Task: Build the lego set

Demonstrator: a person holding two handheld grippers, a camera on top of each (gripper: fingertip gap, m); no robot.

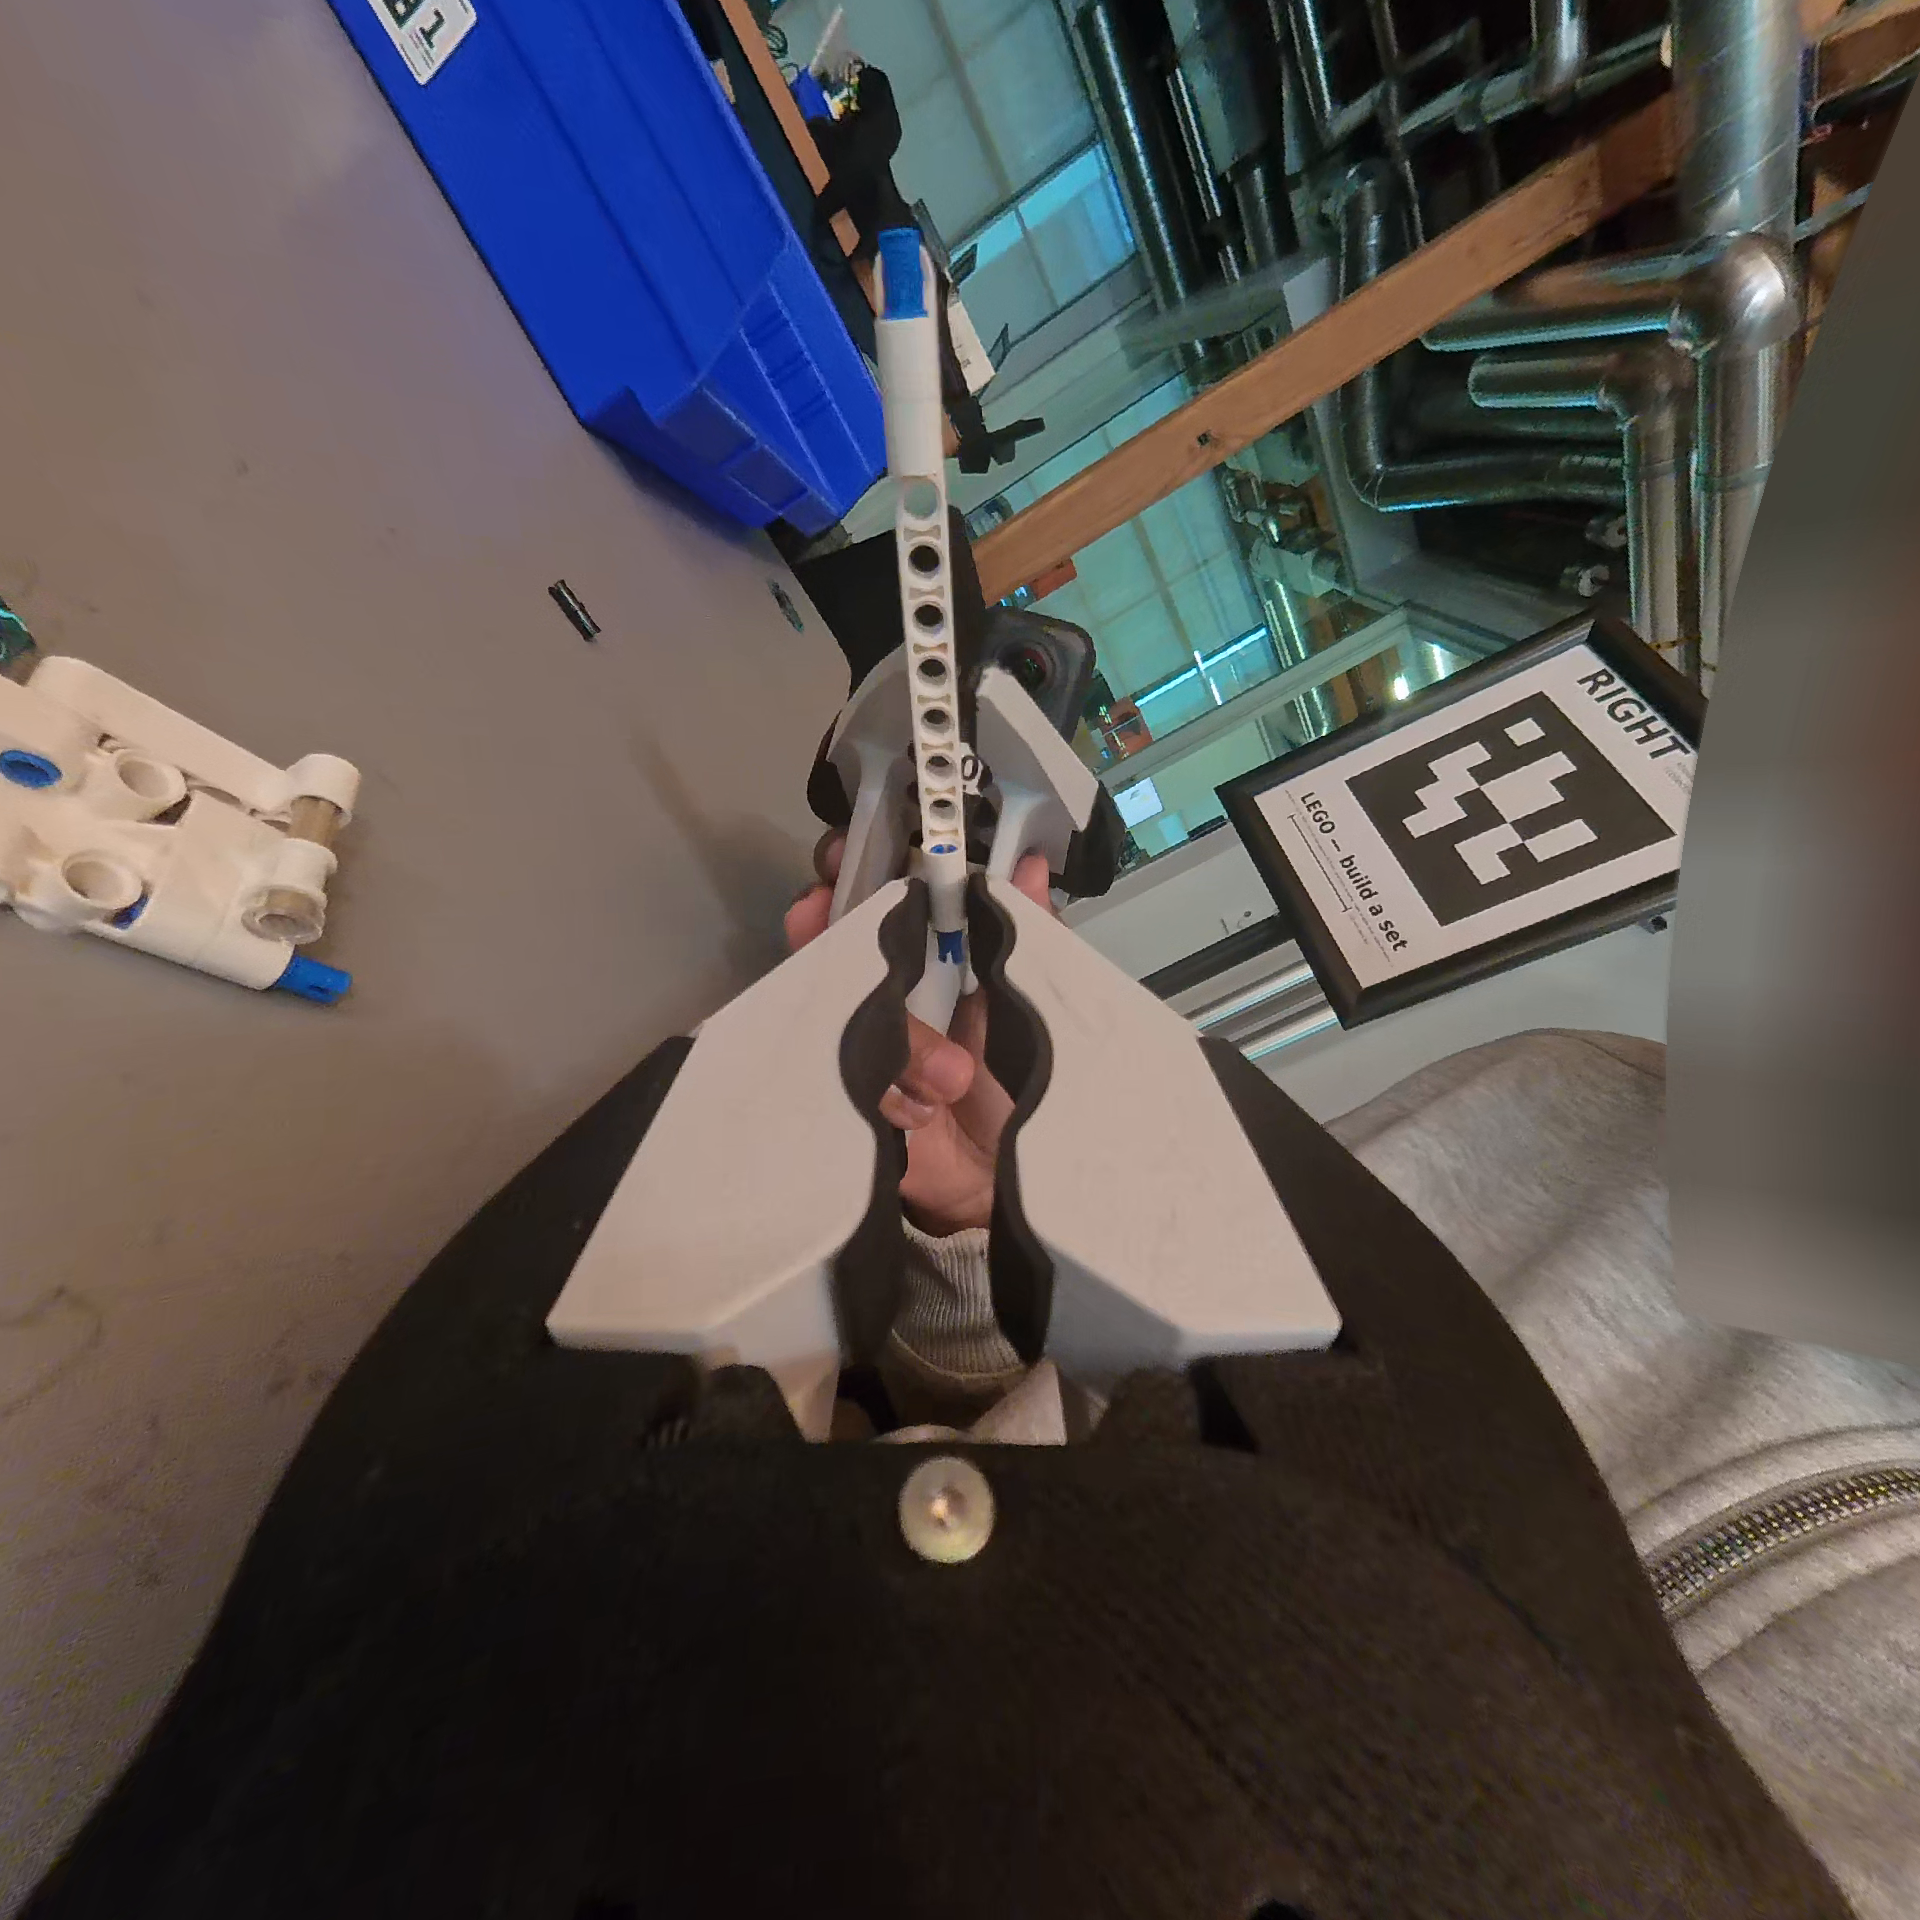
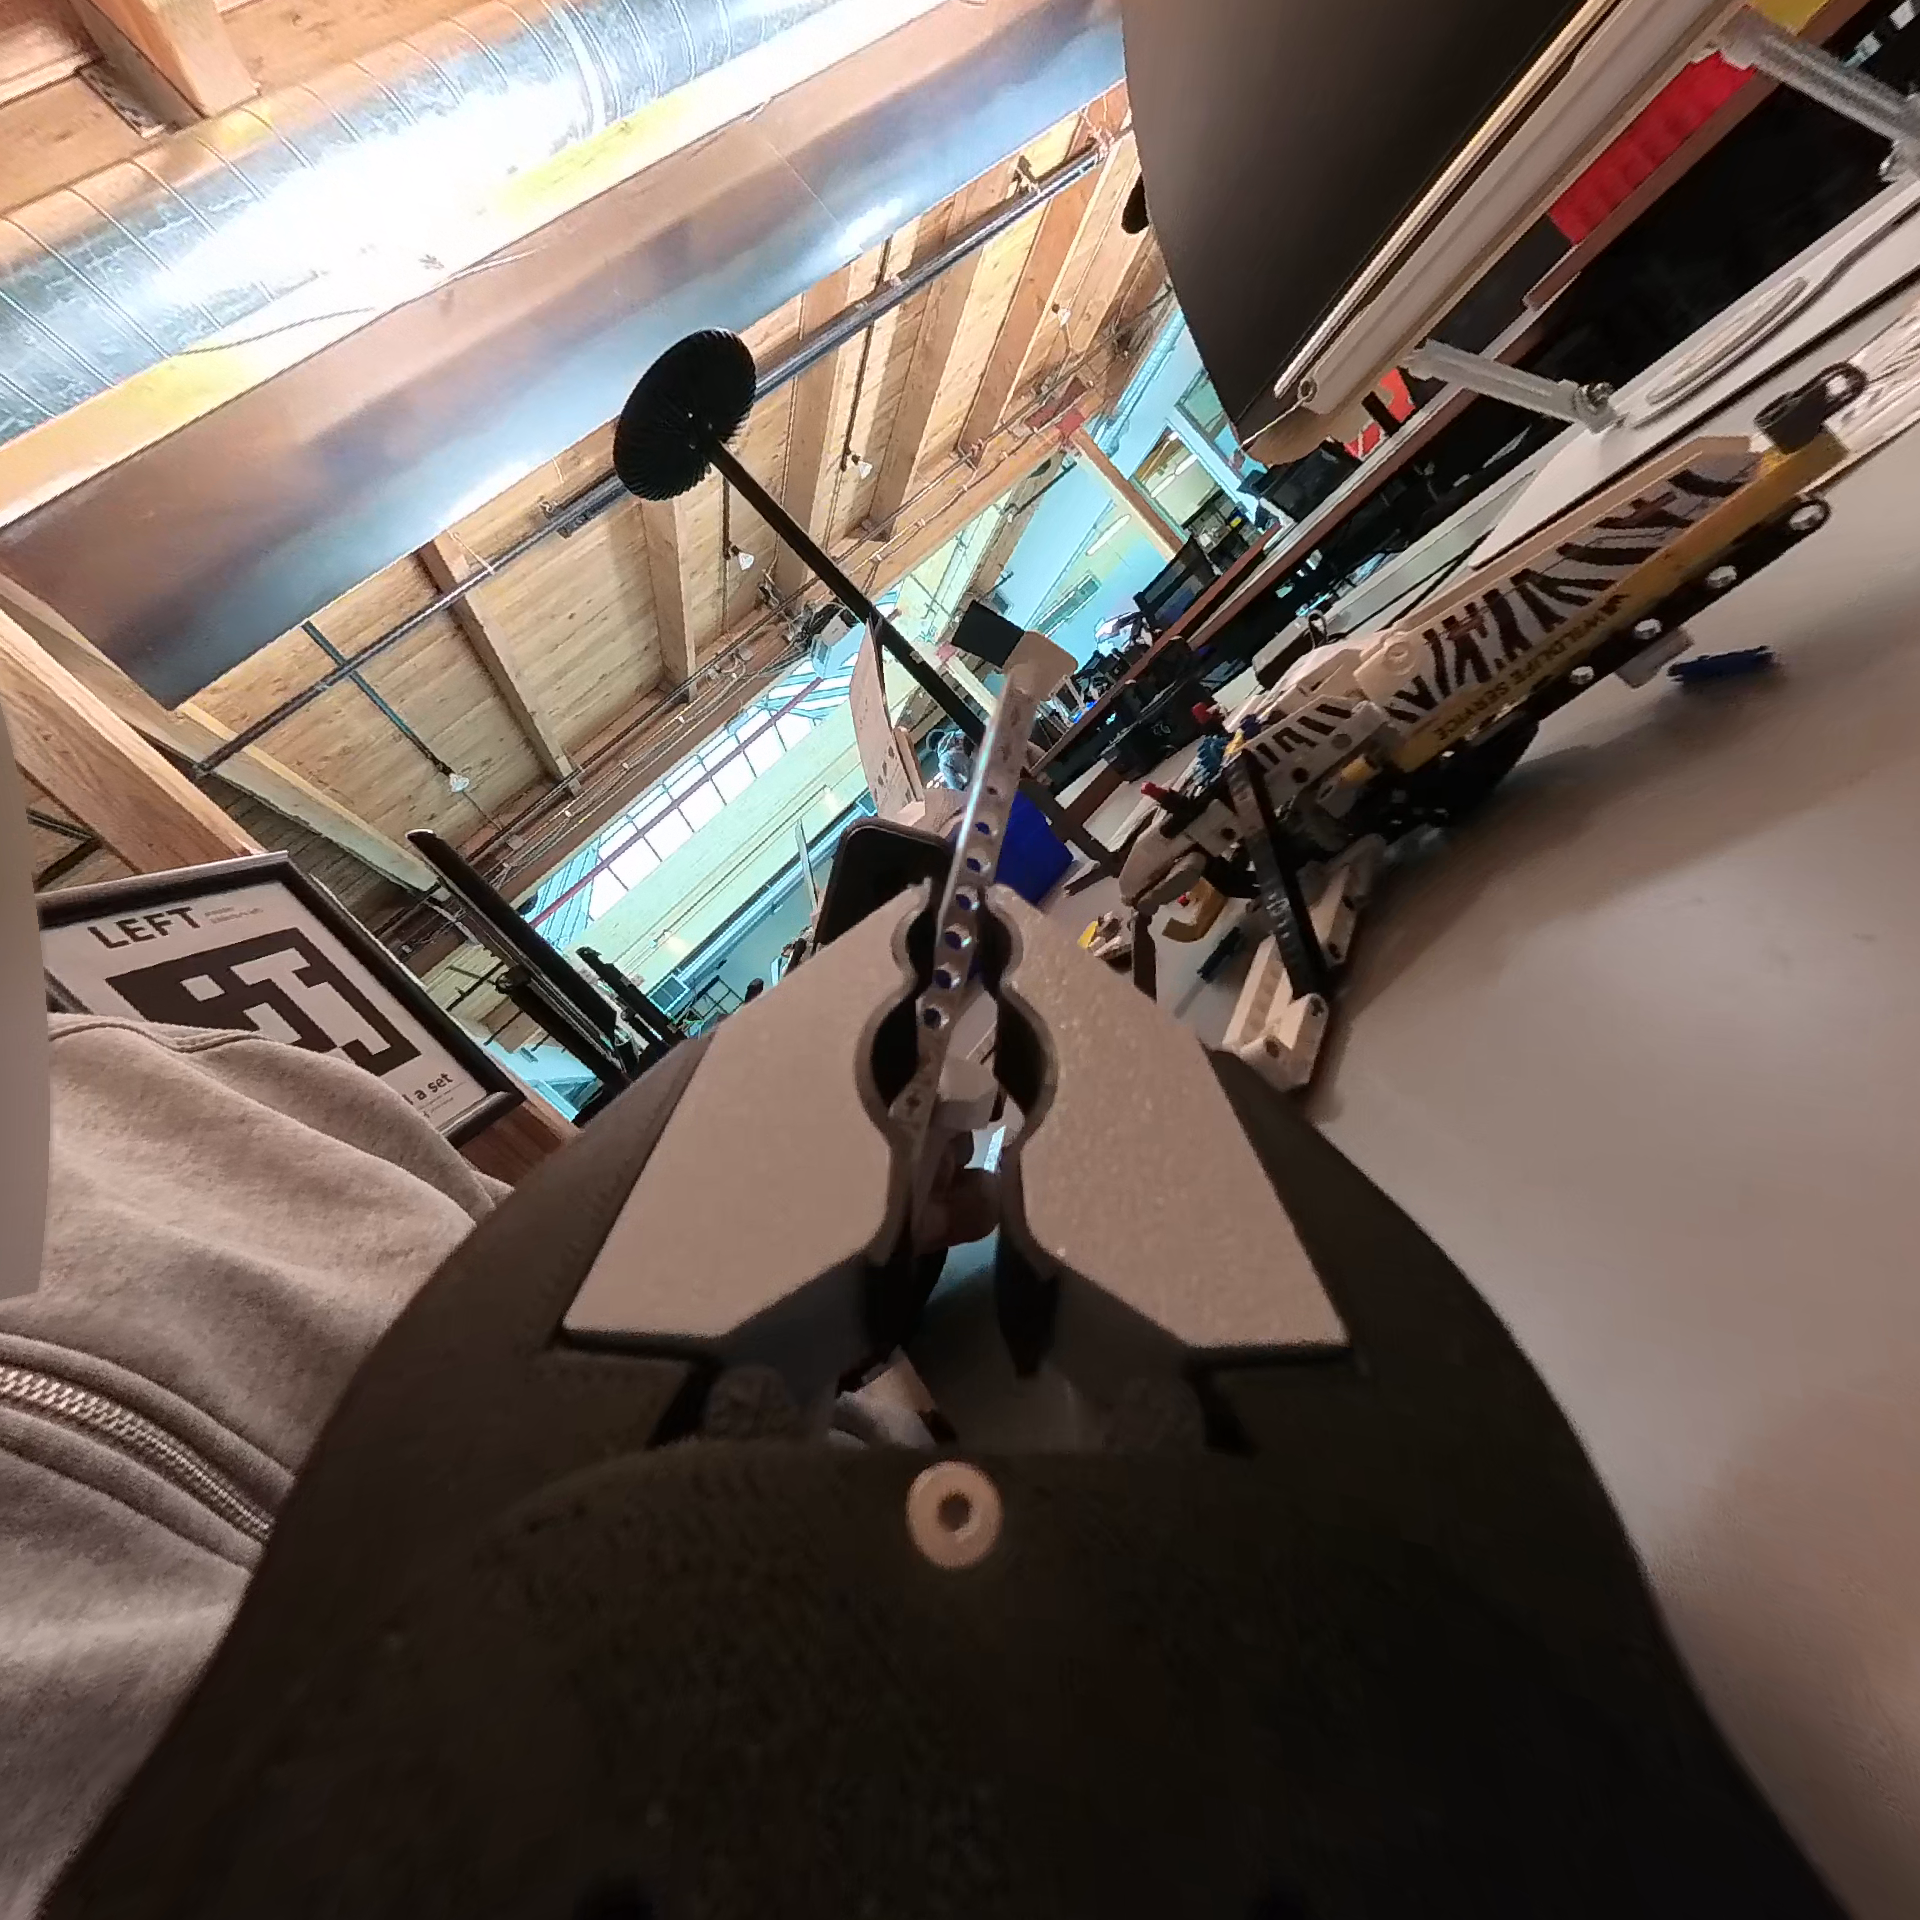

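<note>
A long white Lego beam (image 1: 928, 623) with a row of holes and a blue pin (image 1: 902, 272) at its far end is held in the air between both grippers. My left gripper (image 1: 943, 894) is shut on its near end. My right gripper (image 2: 961, 894) is shut on the same beam (image 2: 992, 790), and in the left wrist view it (image 1: 956, 800) faces me from beyond. A white Lego assembly (image 1: 156, 831) with blue pins lies on the grey table at the left. A zebra-striped Lego vehicle (image 2: 1455, 707) with a yellow beam stands on the table at the right.
A blue bin (image 1: 623, 229) stands at the far side of the table (image 1: 312, 416). A small black pin (image 1: 574, 608) and a blue pin (image 2: 1714, 660) lie loose. Framed marker signs (image 1: 1455, 810) (image 2: 260, 987) stand nearby. A grey sleeve (image 1: 1558, 1299) is close by. A black rod with a disc (image 2: 681, 416) rises behind. There is about 4 centimeters between the tips of the two grippers.
</note>
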